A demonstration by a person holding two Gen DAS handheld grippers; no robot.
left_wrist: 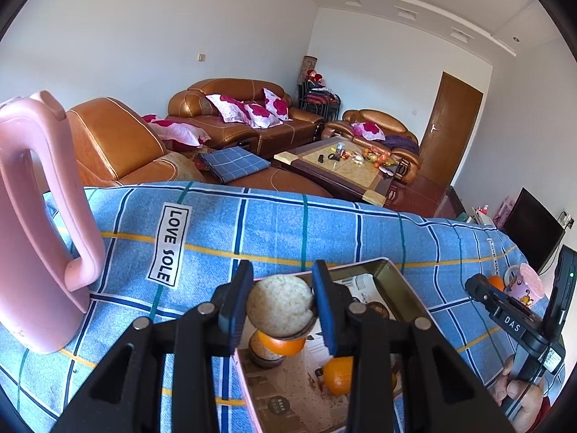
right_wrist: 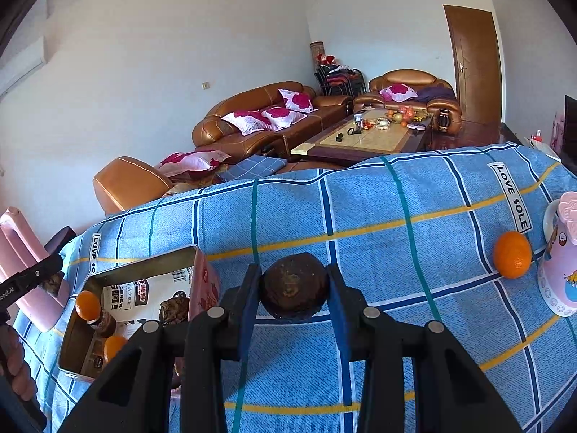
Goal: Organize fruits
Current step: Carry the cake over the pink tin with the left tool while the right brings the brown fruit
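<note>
Two fruits are pinched above the cloth: a pale one over the box by the left gripper, a dark, perhaps spoiled one by the right gripper.

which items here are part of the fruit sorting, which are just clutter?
Job:
- pale round fruit in the left hand-held gripper
- dark round fruit in the right hand-held gripper
- open box with oranges
- loose orange

Clutter:
- pink jug
- pink cup
</note>
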